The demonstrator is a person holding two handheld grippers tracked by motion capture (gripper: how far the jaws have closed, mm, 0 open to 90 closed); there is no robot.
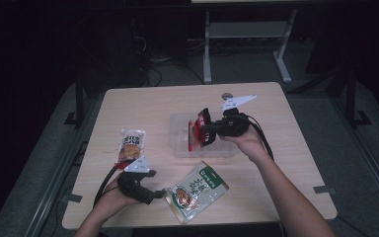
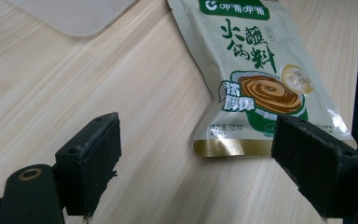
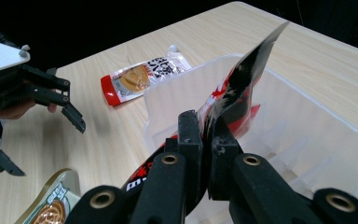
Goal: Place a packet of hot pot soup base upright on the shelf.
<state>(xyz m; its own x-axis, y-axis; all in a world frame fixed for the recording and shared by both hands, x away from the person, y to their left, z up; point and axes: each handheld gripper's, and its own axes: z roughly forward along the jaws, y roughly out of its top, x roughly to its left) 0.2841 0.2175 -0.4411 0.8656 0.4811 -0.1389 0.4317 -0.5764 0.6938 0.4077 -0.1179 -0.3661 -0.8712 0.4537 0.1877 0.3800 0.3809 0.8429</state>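
Left hand-held gripper [image 1: 159, 193] gapes beside green pouch [image 1: 197, 190]; right hand-held gripper [image 1: 203, 134] pinches red packet [image 1: 196, 131] over clear tray [image 1: 177, 146].

Pale wood-grain table [image 1: 276, 163], matt, smooth. Translucent frosted plastic tray [image 1: 177, 143] at centre. Glossy foil-like pouches: green [image 1: 197, 190] lower centre, red-and-black [image 3: 242, 88] pinched, orange-and-white [image 1: 131, 145] at left. Black jaw pads [image 2: 91, 161], rough, matt, scuffed.

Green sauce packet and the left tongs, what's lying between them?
Nothing: in the left gripper view, bare wood table separates the open left tongs from the green sauce packet.
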